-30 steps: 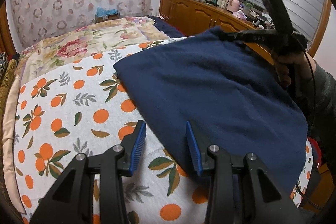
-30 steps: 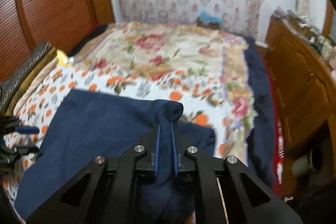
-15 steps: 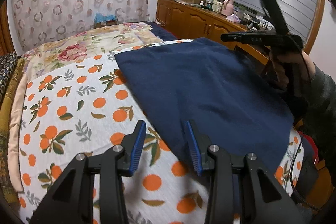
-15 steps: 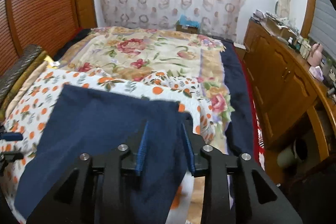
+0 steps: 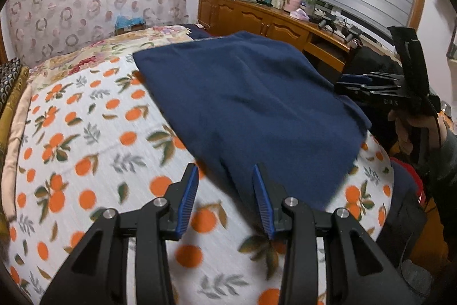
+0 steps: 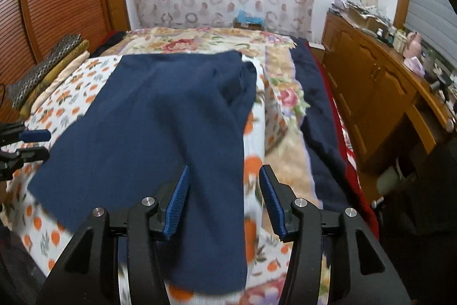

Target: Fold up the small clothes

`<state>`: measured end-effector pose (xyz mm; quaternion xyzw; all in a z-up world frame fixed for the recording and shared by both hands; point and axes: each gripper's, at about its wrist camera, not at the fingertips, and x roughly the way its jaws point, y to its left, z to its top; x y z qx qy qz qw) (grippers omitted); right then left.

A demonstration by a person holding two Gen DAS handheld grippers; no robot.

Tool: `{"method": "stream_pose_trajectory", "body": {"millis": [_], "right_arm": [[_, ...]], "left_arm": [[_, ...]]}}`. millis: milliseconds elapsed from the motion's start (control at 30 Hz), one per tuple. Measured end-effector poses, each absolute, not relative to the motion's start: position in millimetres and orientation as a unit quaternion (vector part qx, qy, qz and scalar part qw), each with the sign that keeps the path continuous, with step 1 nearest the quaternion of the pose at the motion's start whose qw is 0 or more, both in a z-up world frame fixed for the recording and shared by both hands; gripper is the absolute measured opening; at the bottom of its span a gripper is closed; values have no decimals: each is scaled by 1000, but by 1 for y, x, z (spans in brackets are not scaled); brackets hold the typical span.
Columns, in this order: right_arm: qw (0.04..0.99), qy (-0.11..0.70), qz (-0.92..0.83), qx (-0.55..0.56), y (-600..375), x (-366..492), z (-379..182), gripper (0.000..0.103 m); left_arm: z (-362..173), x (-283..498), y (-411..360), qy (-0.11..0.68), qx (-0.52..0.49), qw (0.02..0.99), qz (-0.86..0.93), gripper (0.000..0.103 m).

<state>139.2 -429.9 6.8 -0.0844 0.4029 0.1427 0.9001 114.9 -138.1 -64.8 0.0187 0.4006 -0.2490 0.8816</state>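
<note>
My right gripper has let go of the blue cloth and pulled back; its fingers are spread wide now. My left gripper is spread too, holding nothing. The cloth lies flat on the orange-print sheet. Far behind is a wooden dresser.

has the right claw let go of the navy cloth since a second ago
Yes. The right claw has opened and drawn back; the navy cloth now lies flat on the orange-print bedspread.
</note>
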Motion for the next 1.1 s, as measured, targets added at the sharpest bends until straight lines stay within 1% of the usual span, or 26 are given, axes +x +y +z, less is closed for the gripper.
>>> {"method": "stream_pose_trajectory", "body": {"millis": [333, 567, 767, 933, 967, 1033, 1067, 1100], "right_arm": [[897, 418, 132, -61, -447, 118, -16, 53], [897, 419, 135, -39, -451, 113, -21, 53], [894, 423, 140, -34, -452, 112, -22, 53], [897, 419, 138, -37, -451, 110, -19, 53], [898, 415, 139, -38, -450, 108, -17, 53], [901, 406, 145, -39, -446, 103, -11, 53], [903, 402, 149, -39, -443, 100, -8, 53], [904, 398, 153, -41, -440, 97, -5, 53]], "left_arm": [[-79, 101, -140, 425, -6, 869, -252, 38], [-74, 94, -136, 415, -41, 865, -279, 38], [-86, 93, -151, 438, -33, 849, -295, 38], [-85, 91, -154, 436, -35, 848, -299, 38], [-86, 91, -153, 436, -38, 845, -306, 30], [-86, 91, -154, 440, -34, 844, -306, 18], [-85, 91, -154, 437, -35, 845, -308, 13], [-83, 91, -152, 433, -36, 846, -309, 12]]}}
